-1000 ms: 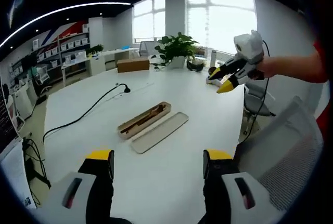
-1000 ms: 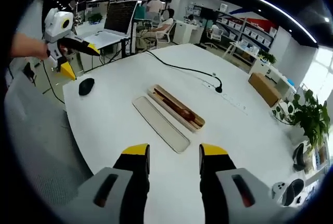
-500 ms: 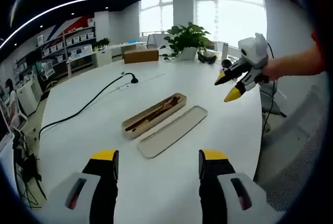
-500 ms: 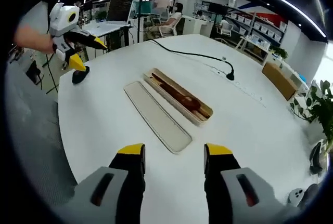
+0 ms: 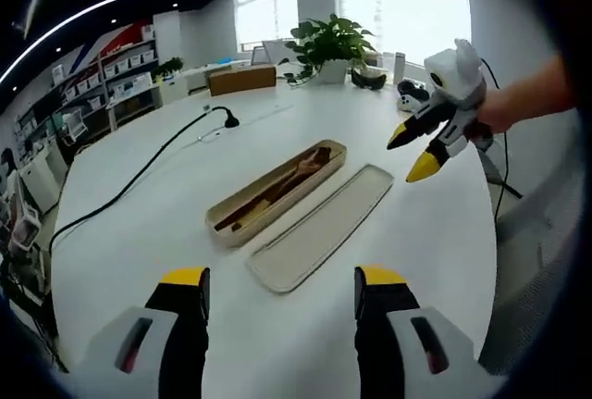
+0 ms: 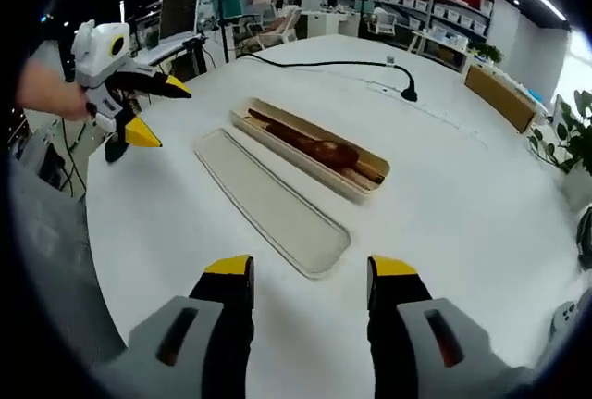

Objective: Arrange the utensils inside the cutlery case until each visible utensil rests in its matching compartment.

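White office table [image 5: 139, 232] carries the work. Both grippers have closed in on it since a second ago: left gripper [image 5: 282, 293] and right gripper [image 6: 301, 279] are spread, empty. Lid [image 6: 268, 200] lies mid-table, touching the cutlery case [image 6: 314, 147] beyond, its wooden utensils [image 6: 310, 147] untouched; sorting not yet begun.

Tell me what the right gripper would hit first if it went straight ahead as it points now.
Probably the case lid, lying flat on the table just ahead of the open right gripper; the cutlery case sits beyond it. Depth is uncertain.

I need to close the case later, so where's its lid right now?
The lid lies flat on the white table, alongside the open cutlery case, on the side nearer both grippers.
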`<move>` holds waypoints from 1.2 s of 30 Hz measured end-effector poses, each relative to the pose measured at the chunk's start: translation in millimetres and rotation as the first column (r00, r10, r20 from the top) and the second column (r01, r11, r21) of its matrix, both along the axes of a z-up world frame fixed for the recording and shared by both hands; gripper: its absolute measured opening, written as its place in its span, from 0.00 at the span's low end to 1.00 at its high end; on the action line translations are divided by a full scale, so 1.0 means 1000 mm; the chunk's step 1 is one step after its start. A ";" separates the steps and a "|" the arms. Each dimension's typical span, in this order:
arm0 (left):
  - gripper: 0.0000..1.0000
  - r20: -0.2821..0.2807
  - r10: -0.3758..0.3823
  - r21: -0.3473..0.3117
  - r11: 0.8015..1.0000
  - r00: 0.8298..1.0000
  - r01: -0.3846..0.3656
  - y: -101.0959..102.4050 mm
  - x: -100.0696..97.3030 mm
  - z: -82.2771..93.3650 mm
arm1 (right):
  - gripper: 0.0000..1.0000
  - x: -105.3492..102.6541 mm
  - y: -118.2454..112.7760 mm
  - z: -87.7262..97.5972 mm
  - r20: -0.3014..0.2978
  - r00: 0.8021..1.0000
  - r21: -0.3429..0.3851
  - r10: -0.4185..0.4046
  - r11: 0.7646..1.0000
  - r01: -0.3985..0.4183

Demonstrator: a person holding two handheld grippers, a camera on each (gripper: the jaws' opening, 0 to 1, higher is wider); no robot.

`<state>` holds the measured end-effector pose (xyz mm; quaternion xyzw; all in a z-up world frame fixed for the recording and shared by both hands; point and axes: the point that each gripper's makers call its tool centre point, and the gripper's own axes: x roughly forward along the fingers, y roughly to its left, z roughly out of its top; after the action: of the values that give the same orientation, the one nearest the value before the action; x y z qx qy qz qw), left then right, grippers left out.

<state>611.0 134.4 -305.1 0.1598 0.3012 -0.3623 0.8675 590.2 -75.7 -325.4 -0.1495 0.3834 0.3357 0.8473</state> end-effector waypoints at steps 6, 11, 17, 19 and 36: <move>0.65 -0.082 0.044 -0.031 0.998 0.996 -0.046 -0.003 0.008 -0.020 | 0.50 0.005 0.003 -0.012 -0.032 0.999 -0.003 0.004 1.000 -0.004; 0.64 -0.107 0.062 -0.028 0.997 0.992 -0.065 -0.006 0.013 -0.032 | 0.50 0.007 0.005 -0.021 -0.040 0.999 -0.010 0.010 1.000 -0.011; 0.65 -0.136 0.101 -0.048 0.993 0.985 -0.109 -0.010 0.021 -0.039 | 0.50 0.019 0.010 -0.023 -0.037 0.999 0.015 0.011 1.000 -0.011; 0.64 -0.117 0.096 -0.035 0.994 0.988 -0.101 -0.012 0.022 -0.039 | 0.50 0.020 0.013 -0.026 -0.040 0.999 0.019 0.024 1.000 -0.023; 0.61 -0.085 0.020 0.013 1.000 0.996 -0.019 -0.030 0.004 -0.047 | 0.51 0.016 0.022 -0.032 -0.023 0.994 -0.002 0.107 0.994 -0.107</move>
<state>614.8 104.8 -351.6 0.1466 0.3415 -0.3585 0.8564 606.0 -53.5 -357.3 -0.1675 0.3853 0.3818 0.8232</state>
